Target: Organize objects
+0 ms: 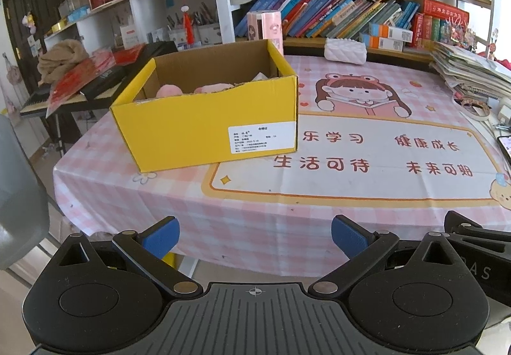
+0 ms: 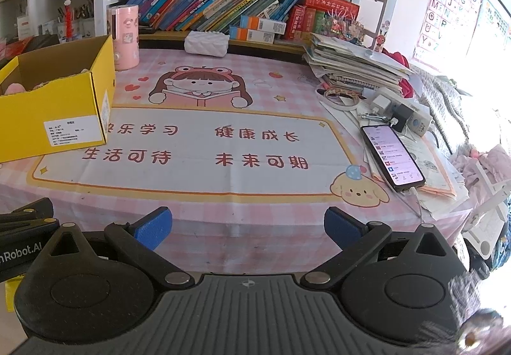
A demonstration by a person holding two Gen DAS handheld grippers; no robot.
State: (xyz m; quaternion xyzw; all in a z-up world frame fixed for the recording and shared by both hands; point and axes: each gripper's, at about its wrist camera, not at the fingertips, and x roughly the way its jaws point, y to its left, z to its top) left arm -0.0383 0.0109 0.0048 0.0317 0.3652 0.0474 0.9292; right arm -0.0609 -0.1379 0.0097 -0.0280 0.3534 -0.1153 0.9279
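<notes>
An open yellow cardboard box [image 1: 204, 125] stands on the left part of the table; pink soft items [image 1: 191, 90] show just above its front wall. It also shows at the left edge of the right wrist view [image 2: 57, 106]. My left gripper [image 1: 255, 237] is open and empty, held at the table's near edge, in front of the box. My right gripper [image 2: 247, 229] is open and empty, at the near edge further right. The right gripper's body shows at the right in the left wrist view [image 1: 479, 237].
A pink checked tablecloth [image 2: 204, 144] covers the table. A pink cylinder [image 2: 123, 35] and a white quilted pouch [image 2: 207, 43] stand at the back. A phone [image 2: 392, 154], chargers, tape rolls and a paper stack [image 2: 351, 64] crowd the right side. Bookshelves rise behind.
</notes>
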